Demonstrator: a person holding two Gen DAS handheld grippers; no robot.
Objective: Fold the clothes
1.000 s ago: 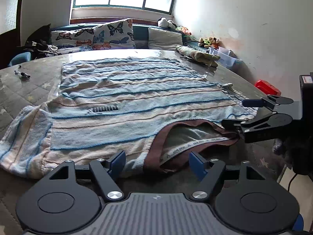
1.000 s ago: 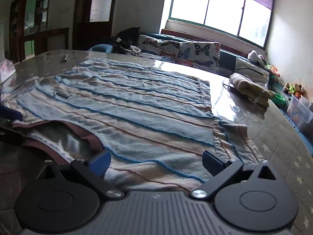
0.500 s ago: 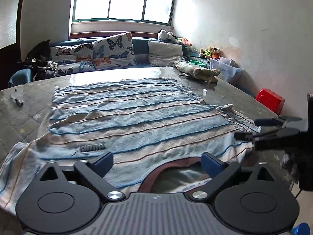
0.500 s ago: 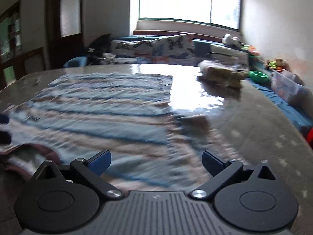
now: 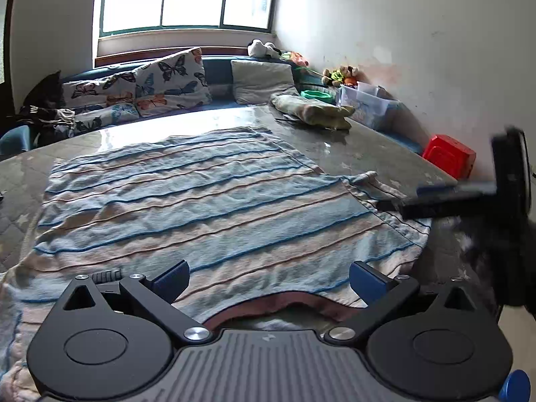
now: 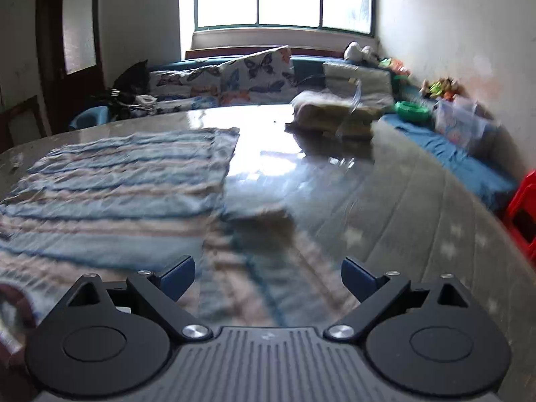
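A striped blue, white and tan shirt (image 5: 201, 207) lies flat on the grey table, its brown collar (image 5: 268, 305) nearest me. My left gripper (image 5: 268, 279) hovers open just above the collar, with nothing between its fingers. In the left wrist view the right gripper (image 5: 435, 197) shows blurred at the right, above the shirt's short sleeve (image 5: 378, 187). From the right wrist, the shirt (image 6: 117, 181) spreads to the left and the sleeve (image 6: 264, 234) lies ahead, blurred. My right gripper (image 6: 268, 276) is open and holds nothing.
A folded beige garment (image 5: 311, 110) rests on the far right of the table (image 5: 351, 147). Behind are a sofa with butterfly pillows (image 5: 150, 83), a clear bin (image 5: 365, 105) and toys. A red stool (image 5: 449, 160) stands right of the table.
Both grippers have lifted and pulled back from the collar. The left gripper's jaws have opened wider. The right gripper has swung rightward to face the sleeve and the window.
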